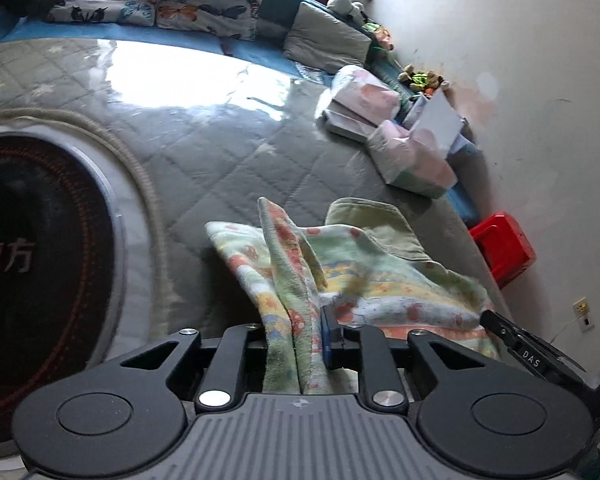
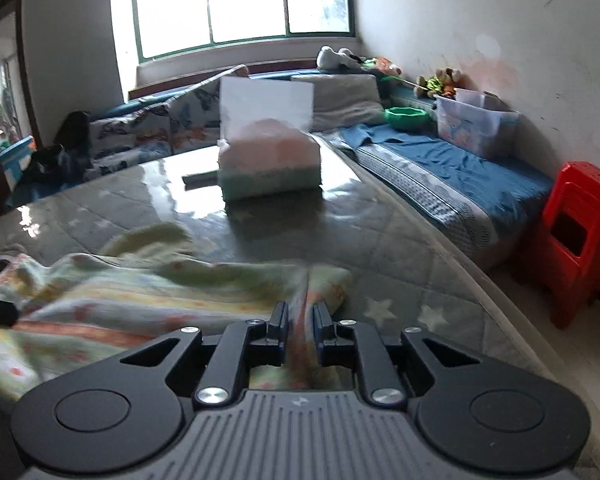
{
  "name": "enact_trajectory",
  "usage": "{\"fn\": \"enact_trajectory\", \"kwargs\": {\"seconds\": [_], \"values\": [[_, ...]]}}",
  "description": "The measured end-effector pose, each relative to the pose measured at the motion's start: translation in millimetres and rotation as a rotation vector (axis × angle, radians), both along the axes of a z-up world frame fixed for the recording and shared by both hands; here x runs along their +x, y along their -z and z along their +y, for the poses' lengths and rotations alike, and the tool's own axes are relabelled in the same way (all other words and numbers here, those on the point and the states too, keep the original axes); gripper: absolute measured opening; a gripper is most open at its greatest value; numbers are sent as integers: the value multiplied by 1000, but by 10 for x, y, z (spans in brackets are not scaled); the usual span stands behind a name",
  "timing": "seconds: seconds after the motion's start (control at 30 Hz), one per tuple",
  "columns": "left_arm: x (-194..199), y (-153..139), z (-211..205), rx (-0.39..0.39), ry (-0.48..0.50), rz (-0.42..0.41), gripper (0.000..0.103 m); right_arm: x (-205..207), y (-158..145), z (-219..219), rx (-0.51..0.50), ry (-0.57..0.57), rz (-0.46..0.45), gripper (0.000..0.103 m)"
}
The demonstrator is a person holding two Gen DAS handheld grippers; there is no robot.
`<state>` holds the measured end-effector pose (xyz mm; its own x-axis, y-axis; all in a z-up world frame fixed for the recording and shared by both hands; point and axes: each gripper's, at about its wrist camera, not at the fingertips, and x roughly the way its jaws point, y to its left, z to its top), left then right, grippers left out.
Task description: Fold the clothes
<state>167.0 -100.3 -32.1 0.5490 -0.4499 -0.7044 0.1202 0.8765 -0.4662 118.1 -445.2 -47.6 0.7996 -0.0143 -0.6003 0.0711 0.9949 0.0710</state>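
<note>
My left gripper (image 1: 296, 336) had a bunched fold of the patterned cloth (image 1: 380, 276) between its nearly closed jaws, low in the frame's centre, and my right gripper (image 2: 300, 320) pinched another ridge of it the same way, the rest lying rumpled on the quilted table (image 1: 220, 152). I judged the danger was slippage: with both holds so thin, one edge could slide free and the fold collapse crooked, or the cloth could drag toward the tissue box (image 2: 270, 160) behind
</note>
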Motion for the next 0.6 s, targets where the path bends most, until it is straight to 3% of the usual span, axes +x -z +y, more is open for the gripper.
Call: {"fn": "enact_trajectory", "kwargs": {"seconds": [0.17, 0.43, 0.6], "values": [[-57, -27, 116, 40, -36, -10, 37, 4, -98, -28, -5, 7, -24, 17], [-56, -41, 231, 63, -79, -15, 41, 202, -76, 324, 64, -124, -7, 18], [-25, -4, 328, 89, -112, -5, 41, 372, 59, 491, 63, -148, 34, 27]]}}
